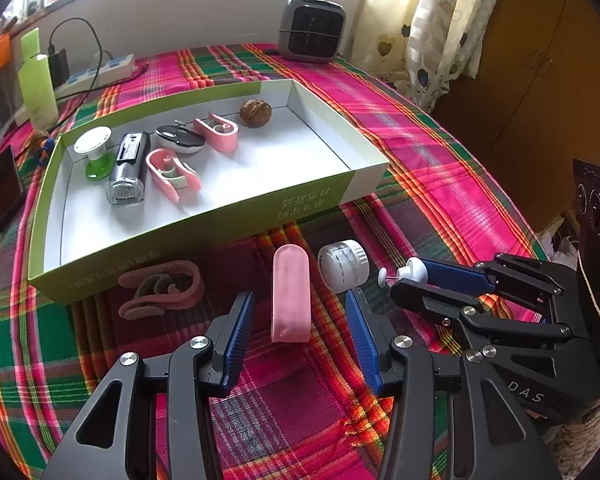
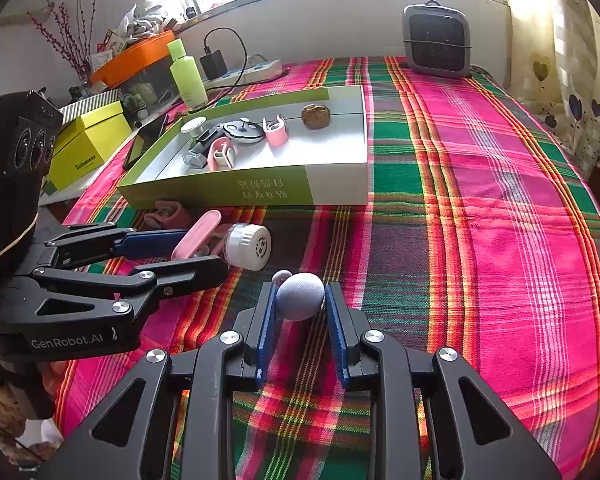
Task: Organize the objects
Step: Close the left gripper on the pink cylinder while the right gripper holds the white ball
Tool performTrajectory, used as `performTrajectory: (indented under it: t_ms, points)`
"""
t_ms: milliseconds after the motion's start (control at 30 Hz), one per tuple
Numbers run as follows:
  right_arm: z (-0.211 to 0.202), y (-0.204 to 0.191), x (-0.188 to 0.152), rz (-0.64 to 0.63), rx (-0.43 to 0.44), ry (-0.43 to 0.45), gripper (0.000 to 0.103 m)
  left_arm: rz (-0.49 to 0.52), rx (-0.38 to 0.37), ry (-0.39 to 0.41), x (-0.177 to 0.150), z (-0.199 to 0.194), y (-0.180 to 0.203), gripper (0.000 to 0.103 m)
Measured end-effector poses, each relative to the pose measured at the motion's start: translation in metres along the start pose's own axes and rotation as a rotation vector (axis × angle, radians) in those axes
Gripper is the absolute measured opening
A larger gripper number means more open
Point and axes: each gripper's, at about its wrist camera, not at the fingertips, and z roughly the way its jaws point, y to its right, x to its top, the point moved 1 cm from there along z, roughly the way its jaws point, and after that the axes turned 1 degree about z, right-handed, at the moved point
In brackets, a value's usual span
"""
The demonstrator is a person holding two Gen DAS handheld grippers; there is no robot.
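Note:
A green-and-white cardboard tray (image 1: 204, 216) (image 2: 340, 184) on the plaid cloth holds a walnut (image 1: 256, 113), two pink tape dispensers (image 1: 172, 172), a mouse, a silver cylinder and a white-green stand. My left gripper (image 1: 300, 312) (image 2: 180, 254) is open around a pink flat piece (image 1: 291, 292) (image 2: 198, 234) lying on the cloth. A white jar (image 1: 343, 266) (image 2: 247, 246) lies on its side beside it. My right gripper (image 2: 300, 298) (image 1: 416, 280) is shut on a small white-grey knob with a pin (image 2: 300, 295) (image 1: 410, 270). A dusty-pink clip (image 1: 162, 288) lies by the tray's front wall.
A grey heater (image 1: 312, 28) (image 2: 437, 40) stands at the far edge. A green bottle (image 1: 38, 84) (image 2: 188, 78), a power strip with charger (image 1: 100, 70), a dark phone (image 1: 0, 192) and yellow and orange boxes (image 2: 86, 140) lie left of the tray. A curtain and wooden cabinet stand right.

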Motion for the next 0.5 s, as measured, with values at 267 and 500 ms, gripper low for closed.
performTrajectory:
  t_ms: [267,500]
  points:
    - [0.0008,-0.0011,0.0004,-0.020,-0.001,-0.007,0.026,0.005,0.045,0.012,0.0008,0.0027,-0.0007,0.043]
    - [0.0050,-0.0050,0.0040,-0.059,-0.016,-0.015,0.028,0.017,0.075,0.014,0.0022,0.0042,0.0000,0.041]
